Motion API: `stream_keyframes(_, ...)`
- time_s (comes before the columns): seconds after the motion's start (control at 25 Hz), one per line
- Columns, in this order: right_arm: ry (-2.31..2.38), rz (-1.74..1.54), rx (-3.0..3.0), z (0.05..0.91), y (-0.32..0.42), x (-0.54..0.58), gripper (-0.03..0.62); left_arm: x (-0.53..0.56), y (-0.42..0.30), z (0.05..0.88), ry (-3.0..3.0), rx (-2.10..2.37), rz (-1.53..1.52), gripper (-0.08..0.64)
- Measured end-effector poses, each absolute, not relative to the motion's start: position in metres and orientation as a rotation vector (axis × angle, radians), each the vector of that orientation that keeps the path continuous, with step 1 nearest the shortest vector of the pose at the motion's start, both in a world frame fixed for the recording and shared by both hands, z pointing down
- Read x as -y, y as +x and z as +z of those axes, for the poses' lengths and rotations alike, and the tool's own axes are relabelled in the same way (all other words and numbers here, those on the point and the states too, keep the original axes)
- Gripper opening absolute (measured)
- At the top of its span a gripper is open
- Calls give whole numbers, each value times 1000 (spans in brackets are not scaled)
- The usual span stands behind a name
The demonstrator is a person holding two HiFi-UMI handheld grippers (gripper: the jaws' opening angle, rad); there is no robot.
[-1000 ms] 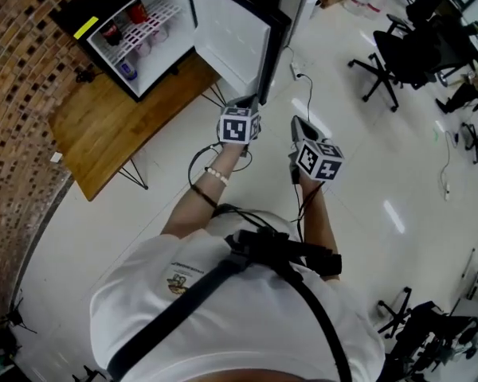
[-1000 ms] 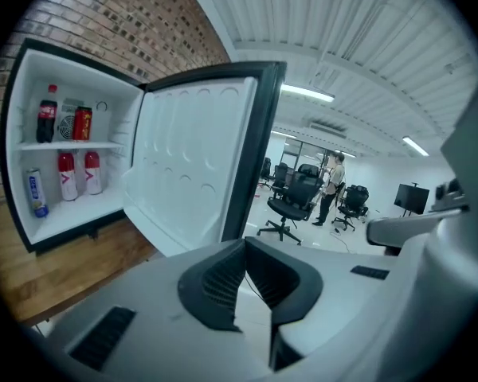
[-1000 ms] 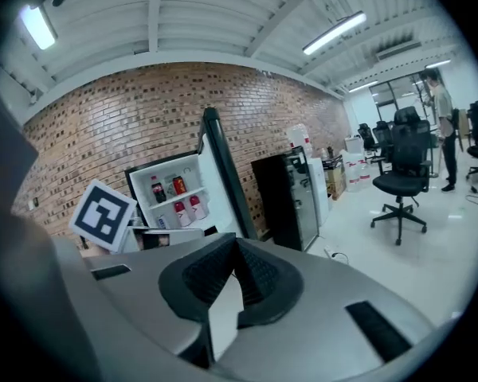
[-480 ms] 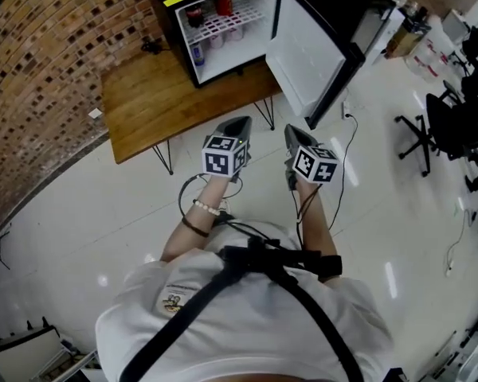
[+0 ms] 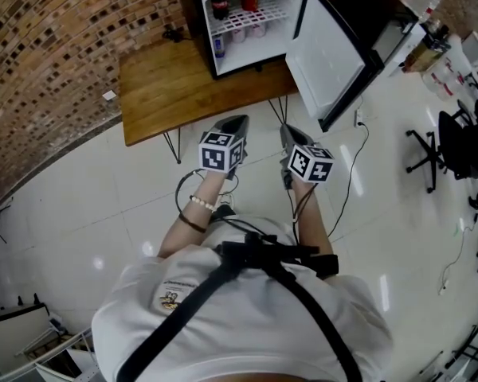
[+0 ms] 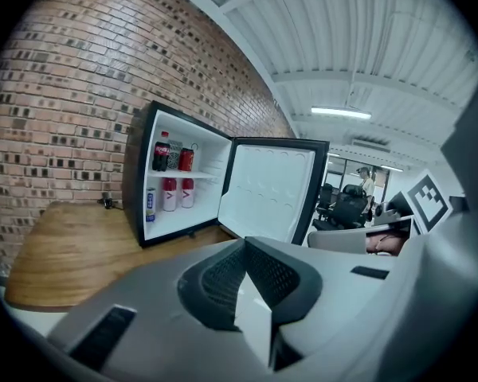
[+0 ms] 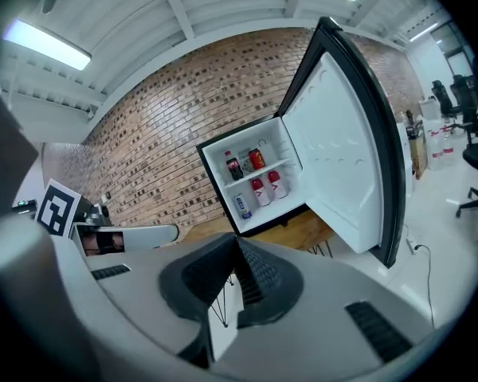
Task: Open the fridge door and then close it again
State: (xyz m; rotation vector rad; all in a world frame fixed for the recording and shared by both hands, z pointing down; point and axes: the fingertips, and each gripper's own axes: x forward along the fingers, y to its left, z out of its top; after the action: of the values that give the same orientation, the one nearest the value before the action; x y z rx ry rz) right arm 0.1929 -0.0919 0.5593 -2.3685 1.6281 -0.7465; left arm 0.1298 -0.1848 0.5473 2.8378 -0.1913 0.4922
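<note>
A black mini fridge [image 5: 247, 18] stands on a wooden table [image 5: 167, 86], its door [image 5: 327, 62] swung wide open to the right. Bottles and cans sit on its white shelves. My left gripper [image 5: 235, 123] and right gripper [image 5: 289, 132] hang side by side over the floor in front of the table, well short of the fridge, both shut with nothing between the jaws. In the left gripper view the left gripper [image 6: 247, 245] points at the open fridge [image 6: 179, 185] and its door [image 6: 271, 189]. From the right gripper [image 7: 237, 243] the door [image 7: 342, 165] looms on the right.
A brick wall [image 5: 56, 46] curves behind the table. A cable [image 5: 352, 169] trails over the white floor below the door. Office chairs [image 5: 454, 142] stand at the right. The table's thin legs [image 5: 171, 146] are just ahead of the grippers.
The person has turned towards the fridge, which has shifted from the upper left to the top centre of the head view. Both grippers swung round with the body, still shut. The door stays open.
</note>
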Motion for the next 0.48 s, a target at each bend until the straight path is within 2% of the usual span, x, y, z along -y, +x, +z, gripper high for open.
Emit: stream_keyframes(0.48,-2434,-706,-1620,550,190,86,11,182,128,546,2828,167,490,2)
